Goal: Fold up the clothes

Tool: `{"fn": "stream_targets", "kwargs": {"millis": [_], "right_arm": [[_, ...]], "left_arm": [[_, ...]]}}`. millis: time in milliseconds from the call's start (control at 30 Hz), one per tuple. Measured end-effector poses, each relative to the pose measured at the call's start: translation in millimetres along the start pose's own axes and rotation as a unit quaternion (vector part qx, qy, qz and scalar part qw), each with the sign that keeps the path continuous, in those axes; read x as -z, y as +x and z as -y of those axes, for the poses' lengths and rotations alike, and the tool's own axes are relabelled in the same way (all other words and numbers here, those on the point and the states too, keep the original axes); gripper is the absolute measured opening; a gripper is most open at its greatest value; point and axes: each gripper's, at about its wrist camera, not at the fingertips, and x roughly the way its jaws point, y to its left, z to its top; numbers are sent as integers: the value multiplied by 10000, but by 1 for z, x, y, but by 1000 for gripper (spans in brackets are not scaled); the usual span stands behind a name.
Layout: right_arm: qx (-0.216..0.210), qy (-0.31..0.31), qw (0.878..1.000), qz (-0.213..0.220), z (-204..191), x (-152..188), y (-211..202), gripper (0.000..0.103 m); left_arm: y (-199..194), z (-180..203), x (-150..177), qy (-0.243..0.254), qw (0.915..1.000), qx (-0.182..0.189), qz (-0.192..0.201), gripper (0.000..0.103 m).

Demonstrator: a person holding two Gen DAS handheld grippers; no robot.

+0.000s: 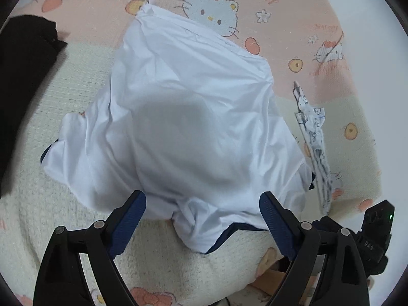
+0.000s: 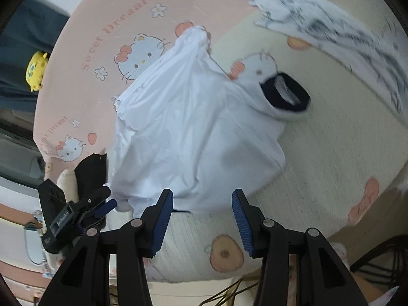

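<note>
A white garment with navy trim (image 1: 188,117) lies crumpled on a pink and cream cartoon-cat bedspread (image 1: 84,7). My left gripper (image 1: 202,199) hangs over its near edge with the jaws wide apart. The blue pads (image 1: 130,219) touch no cloth, though a bunched fold lies below the gap. In the right wrist view the same garment (image 2: 193,127) spreads out, its navy-edged opening (image 2: 288,94) at the right. My right gripper (image 2: 202,196) stands open at the garment's near hem, gripping nothing. The left gripper (image 2: 102,207) shows at that view's lower left.
A black garment (image 1: 23,81) lies left of the white one. A white cloth with a dark print (image 1: 313,142) lies to the right near the bed's edge. A yellow plush toy (image 2: 37,70) sits beyond the bed. Cords and wire hangers (image 2: 229,293) lie below the near edge.
</note>
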Motion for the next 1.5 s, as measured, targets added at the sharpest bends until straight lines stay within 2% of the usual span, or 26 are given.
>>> {"fn": "stream_targets", "kwargs": {"millis": [233, 433, 533, 633, 700, 767, 900, 1000, 1100, 1200, 1300, 1367, 1433, 1500], "right_arm": [[-503, 599, 9969, 79, 17, 4, 6, 57], [-378, 831, 9956, -194, 21, 11, 34, 58], [-252, 786, 9963, -244, 21, 15, 43, 58], [-142, 780, 9966, -225, 22, 18, 49, 58], [-124, 826, 9964, -156, 24, 20, 52, 58], [-192, 856, 9961, -104, 24, 20, 51, 58], [-453, 1128, 9926, -52, 33, 24, 49, 58], [-772, 1528, 9852, 43, 44, 31, 47, 58], [-885, 1648, 9823, 40, 46, 30, 48, 58], [-670, 1275, 9895, 83, 36, 22, 48, 58], [-205, 739, 9968, 243, 20, 14, 47, 58], [309, 211, 9986, 373, 7, 9, 46, 58], [850, -407, 9945, 451, -9, 11, 49, 58], [1187, -871, 9881, 448, -18, 14, 54, 58]], "left_arm": [[-6, 21, 29, 413, 9980, -281, 388, 91], [11, 24, 53, 504, 9982, -208, 244, 91], [24, 18, 63, 446, 9985, -305, 120, 91], [31, 7, 69, 205, 9996, -158, 144, 91], [33, 4, 73, 182, 9994, -90, 267, 91], [34, 4, 77, 180, 9990, -38, 419, 97], [34, 5, 86, -161, 9965, -102, 816, 99], [36, 10, 80, -118, 9978, -239, 615, 99], [38, 17, 76, 62, 9988, -351, 326, 99], [38, 23, 75, 151, 9988, -376, 266, 99], [36, 36, 78, 524, 9964, -517, 429, 92], [37, 52, 82, 1175, 9887, -709, 604, 92], [39, 65, 88, 1746, 9772, -951, 742, 92], [42, 67, 92, 1993, 9704, -1096, 817, 92]]}}
